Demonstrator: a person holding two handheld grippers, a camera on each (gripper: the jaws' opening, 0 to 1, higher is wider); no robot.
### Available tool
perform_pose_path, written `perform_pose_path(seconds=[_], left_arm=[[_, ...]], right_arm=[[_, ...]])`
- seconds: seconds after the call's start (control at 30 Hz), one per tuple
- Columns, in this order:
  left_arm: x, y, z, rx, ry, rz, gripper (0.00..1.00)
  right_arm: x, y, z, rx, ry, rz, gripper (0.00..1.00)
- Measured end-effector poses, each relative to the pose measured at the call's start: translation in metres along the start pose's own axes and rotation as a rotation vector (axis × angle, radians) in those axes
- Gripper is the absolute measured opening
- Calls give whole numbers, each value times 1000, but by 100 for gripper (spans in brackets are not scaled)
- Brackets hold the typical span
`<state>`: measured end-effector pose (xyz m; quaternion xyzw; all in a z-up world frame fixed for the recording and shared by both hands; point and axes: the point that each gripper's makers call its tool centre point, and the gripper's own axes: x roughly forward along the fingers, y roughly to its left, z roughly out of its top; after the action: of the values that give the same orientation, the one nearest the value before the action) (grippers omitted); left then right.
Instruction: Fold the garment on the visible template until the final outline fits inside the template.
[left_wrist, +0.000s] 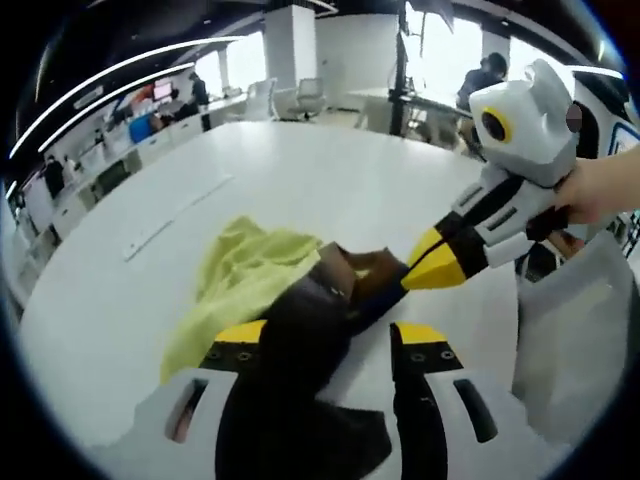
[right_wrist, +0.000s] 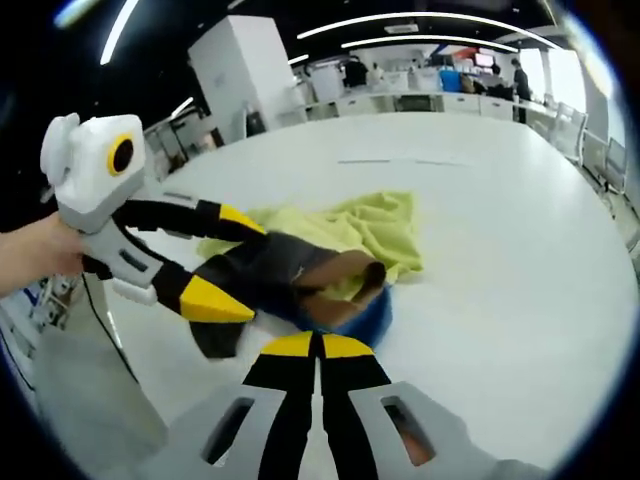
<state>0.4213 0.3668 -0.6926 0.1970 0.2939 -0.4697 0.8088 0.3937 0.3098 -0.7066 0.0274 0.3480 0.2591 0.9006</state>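
Note:
A dark garment (left_wrist: 300, 340) with a brown inner side and a blue lining (right_wrist: 365, 315) lies crumpled on the white table (left_wrist: 330, 180). It partly covers a yellow cloth (left_wrist: 250, 265), which spreads out behind it in the right gripper view (right_wrist: 375, 225). My left gripper (left_wrist: 330, 335) is open, and the dark fabric bunches between its jaws and drapes over them. From the other side the same gripper (right_wrist: 228, 260) shows both jaws spread around the garment's end. My right gripper (right_wrist: 320, 345) is shut, its tips (left_wrist: 428, 265) pinching the dark garment's raised edge.
A thin pale strip (left_wrist: 175, 215) lies on the table to the far left. Office chairs (left_wrist: 290, 98), desks and a white pillar (right_wrist: 245, 70) stand beyond the table. A seated person (left_wrist: 485, 80) is at the back. A hand (right_wrist: 35, 255) holds the left gripper.

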Motion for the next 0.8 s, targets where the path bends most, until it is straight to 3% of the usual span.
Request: perform_pose_path(seconds=[0.43, 0.8], left_arm=[[12, 1, -1, 92, -22, 62, 37], [21, 5, 0, 97, -40, 117, 29]], right_arm=[[-1, 0, 2, 5, -4, -1, 1], [-5, 0, 8, -23, -11, 3, 1]])
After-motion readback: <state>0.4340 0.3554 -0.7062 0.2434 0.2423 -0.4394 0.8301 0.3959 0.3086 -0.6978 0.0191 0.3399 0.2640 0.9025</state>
